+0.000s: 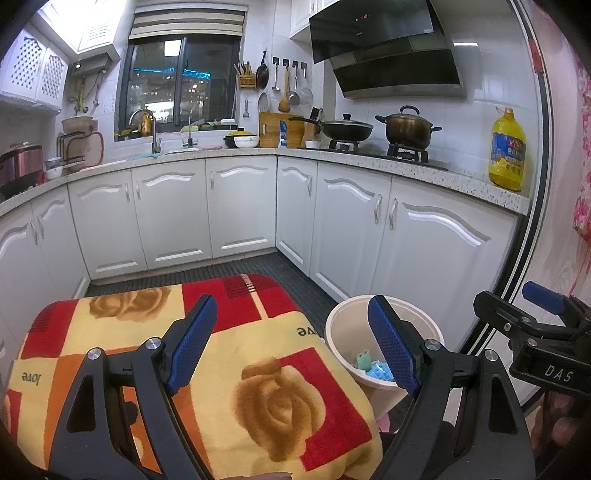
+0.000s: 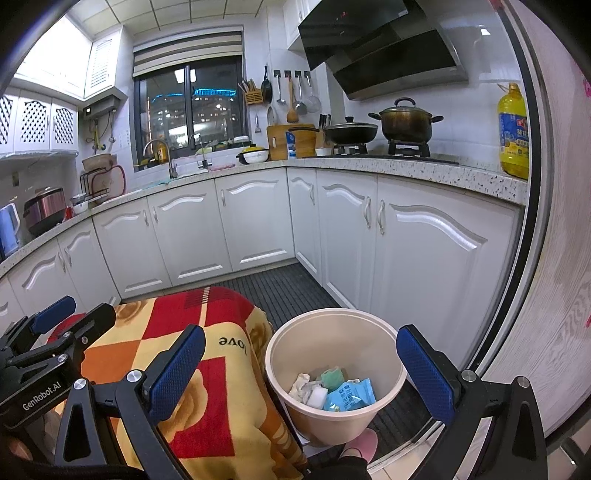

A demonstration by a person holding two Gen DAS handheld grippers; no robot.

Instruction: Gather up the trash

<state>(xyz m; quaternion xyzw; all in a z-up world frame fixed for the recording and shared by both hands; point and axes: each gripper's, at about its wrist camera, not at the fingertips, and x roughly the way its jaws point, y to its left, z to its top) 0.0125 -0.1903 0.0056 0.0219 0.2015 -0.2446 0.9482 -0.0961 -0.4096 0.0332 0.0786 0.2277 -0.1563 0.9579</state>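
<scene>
Kitchen, L-shaped run of white base cabinets point(image 1: 236, 206) under a speckled stone counter point(image 1: 369, 157). White tiled walls. Dark window point(image 1: 181, 81) behind the sink shows city lights outside; striped blind point(image 1: 188, 22) rolled up above it. Black range hood point(image 1: 384, 48) over a gas hob carrying a wok and a lidded pot. Dark ribbed floor mat point(image 2: 288, 288). Ceiling light panel bright, upper left.

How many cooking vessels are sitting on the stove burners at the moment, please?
2: a lidded black wok on the left burner and a lidded brown pot on the right burner, beneath the range hood. No others show on the stove.
</scene>
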